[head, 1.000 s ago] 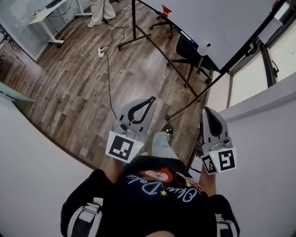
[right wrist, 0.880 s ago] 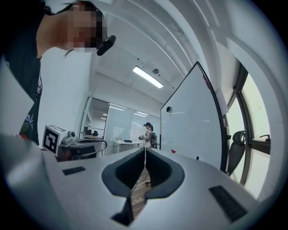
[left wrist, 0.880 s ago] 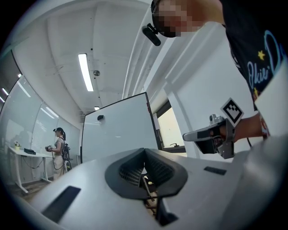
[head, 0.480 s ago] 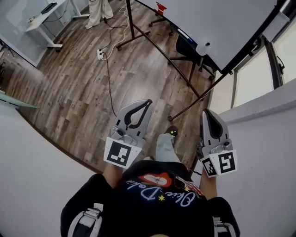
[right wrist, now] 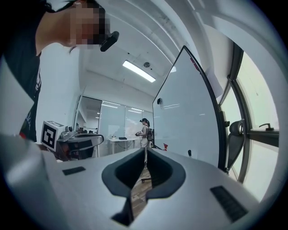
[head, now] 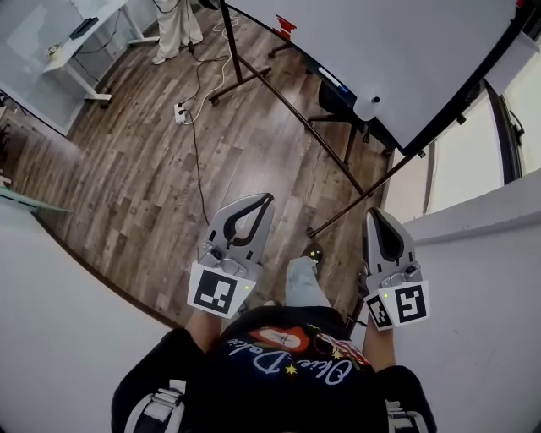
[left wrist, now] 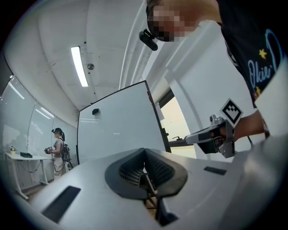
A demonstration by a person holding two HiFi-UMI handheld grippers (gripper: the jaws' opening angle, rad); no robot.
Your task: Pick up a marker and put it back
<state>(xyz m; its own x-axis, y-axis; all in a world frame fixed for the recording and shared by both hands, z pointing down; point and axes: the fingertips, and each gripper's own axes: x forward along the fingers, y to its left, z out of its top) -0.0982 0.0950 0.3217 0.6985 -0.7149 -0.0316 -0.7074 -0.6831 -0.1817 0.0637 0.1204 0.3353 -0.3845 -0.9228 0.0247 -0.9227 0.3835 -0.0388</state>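
Note:
A large whiteboard (head: 397, 51) on a black wheeled stand fills the top right of the head view. On its ledge sit a red item (head: 286, 27), a small blue item (head: 331, 81) and a round white piece (head: 369, 106); no marker is clearly told apart. My left gripper (head: 269, 198) and right gripper (head: 374, 213) are held level over the wooden floor, both shut and empty, well short of the board. The left gripper view shows the whiteboard (left wrist: 117, 123) ahead and the right gripper (left wrist: 198, 136) beside it. The right gripper view has the whiteboard (right wrist: 189, 112) at its right.
A dark chair (head: 338, 95) stands under the board, between the stand's legs (head: 338, 161). A power strip with a cable (head: 181, 110) lies on the floor. A white desk (head: 80, 38) and a standing person (head: 173, 25) are far left. White wall (head: 482, 279) runs along the right.
The whiteboard and the floor have slid down and nearer in the head view: the person and both grippers have moved forward toward the board. Both grippers stay shut.

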